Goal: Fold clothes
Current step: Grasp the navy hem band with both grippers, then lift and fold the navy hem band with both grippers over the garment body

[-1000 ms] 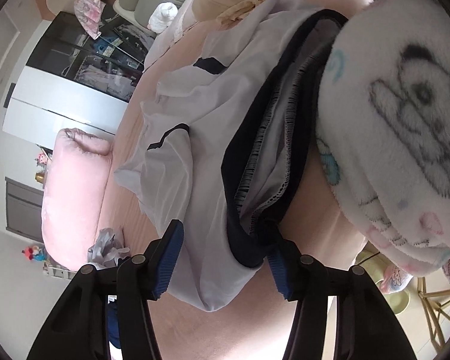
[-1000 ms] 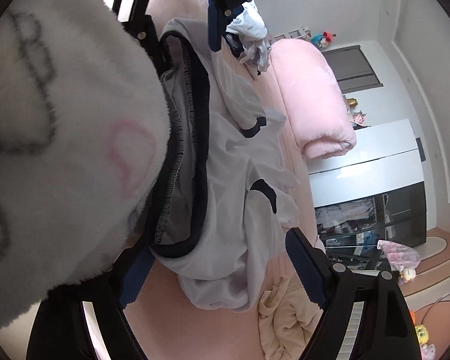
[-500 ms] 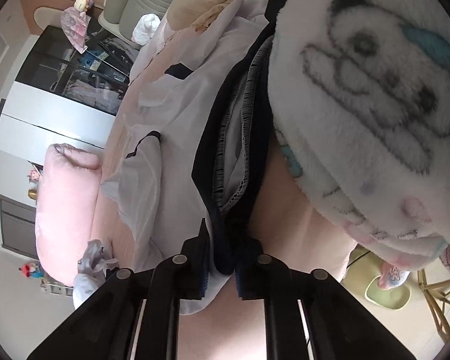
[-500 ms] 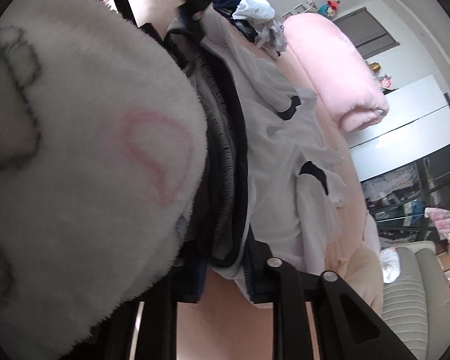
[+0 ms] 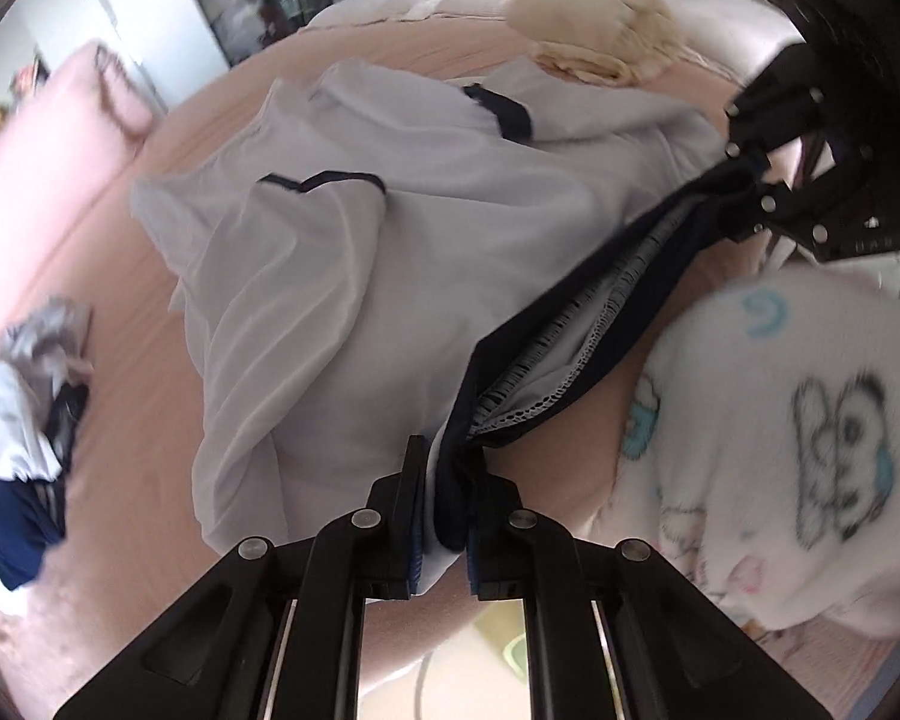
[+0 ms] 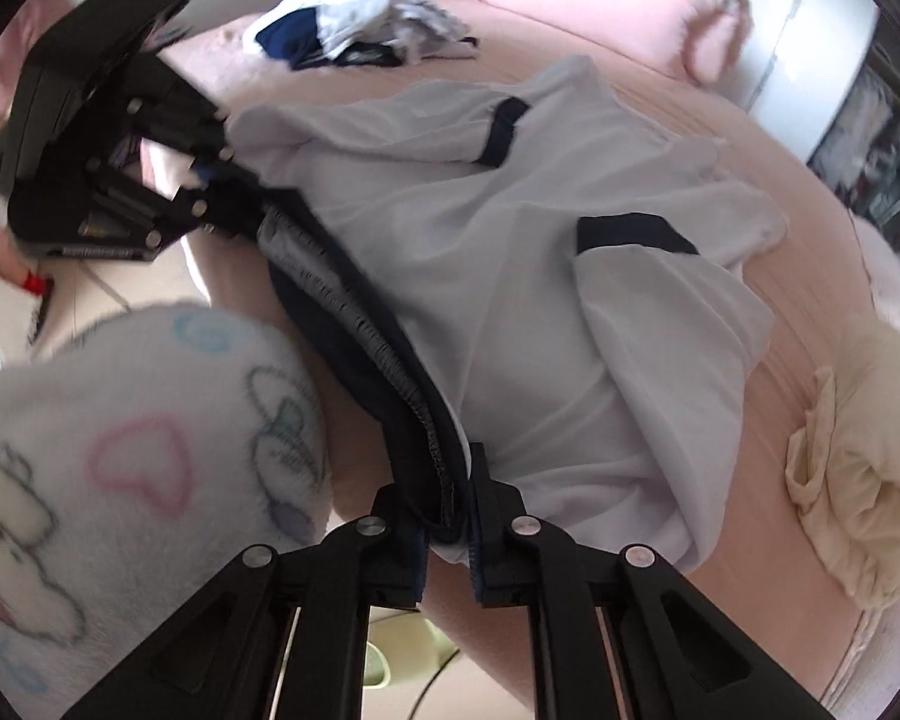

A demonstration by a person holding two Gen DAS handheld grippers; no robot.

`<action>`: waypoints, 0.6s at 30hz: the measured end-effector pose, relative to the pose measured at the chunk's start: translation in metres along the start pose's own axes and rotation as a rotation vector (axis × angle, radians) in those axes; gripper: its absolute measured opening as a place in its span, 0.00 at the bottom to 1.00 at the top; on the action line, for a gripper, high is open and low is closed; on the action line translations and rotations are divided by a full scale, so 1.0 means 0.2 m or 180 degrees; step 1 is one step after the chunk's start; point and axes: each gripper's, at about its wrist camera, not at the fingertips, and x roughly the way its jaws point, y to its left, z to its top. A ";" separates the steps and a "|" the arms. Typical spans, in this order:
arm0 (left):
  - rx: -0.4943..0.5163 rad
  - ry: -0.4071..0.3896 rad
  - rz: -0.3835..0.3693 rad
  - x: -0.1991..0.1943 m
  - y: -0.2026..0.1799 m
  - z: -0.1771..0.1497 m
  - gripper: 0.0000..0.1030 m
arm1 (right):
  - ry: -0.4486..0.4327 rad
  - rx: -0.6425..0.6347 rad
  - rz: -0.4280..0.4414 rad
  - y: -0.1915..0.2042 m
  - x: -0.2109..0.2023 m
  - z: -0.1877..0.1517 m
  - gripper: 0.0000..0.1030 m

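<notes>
A white garment with navy trim (image 5: 354,276) lies spread on the pink bed (image 5: 138,420). My left gripper (image 5: 444,516) is shut on one end of its navy hem. My right gripper (image 6: 447,516) is shut on the other end; it also shows in the left wrist view (image 5: 750,180). The hem (image 5: 570,324) is stretched between them at the bed's near edge. The garment also shows in the right wrist view (image 6: 510,276), with the left gripper (image 6: 210,180) at upper left.
A fluffy white printed sleeve (image 5: 780,468) hangs close on the near side. A cream garment (image 5: 600,42) lies beyond the white one. A heap of white and navy clothes (image 5: 24,420) lies aside. A pink pillow (image 5: 42,138) lies at the bed's far end.
Both grippers went from open to shut on the navy hem. They have since pulled apart and lifted, stretching the hem and drawing the garment out flatter.
</notes>
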 end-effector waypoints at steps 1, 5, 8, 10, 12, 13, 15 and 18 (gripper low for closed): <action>-0.0075 -0.0010 -0.0002 -0.01 0.01 0.01 0.08 | -0.0001 0.0102 0.0058 -0.02 -0.01 0.01 0.08; -0.0050 -0.0082 0.0087 -0.06 0.01 0.06 0.08 | -0.0102 0.0256 0.0020 -0.05 -0.07 0.06 0.08; 0.0046 -0.0111 0.0185 -0.08 0.02 0.13 0.08 | -0.0190 0.0235 -0.0092 -0.06 -0.14 0.10 0.08; 0.0081 -0.0096 0.0290 -0.01 0.12 0.26 0.10 | -0.0232 0.0264 -0.0136 -0.10 -0.15 0.14 0.08; 0.0117 -0.0100 0.0364 -0.02 0.13 0.30 0.10 | -0.0268 0.0288 -0.0184 -0.14 -0.17 0.19 0.08; 0.0148 -0.0127 0.0394 -0.04 0.14 0.31 0.10 | -0.0271 0.0291 -0.0217 -0.15 -0.18 0.20 0.08; 0.0211 -0.0177 0.0462 -0.08 0.16 0.34 0.10 | -0.0282 0.0299 -0.0283 -0.18 -0.18 0.23 0.08; 0.0224 -0.0166 0.0522 -0.08 0.20 0.39 0.10 | -0.0365 0.0317 -0.0285 -0.20 -0.19 0.31 0.08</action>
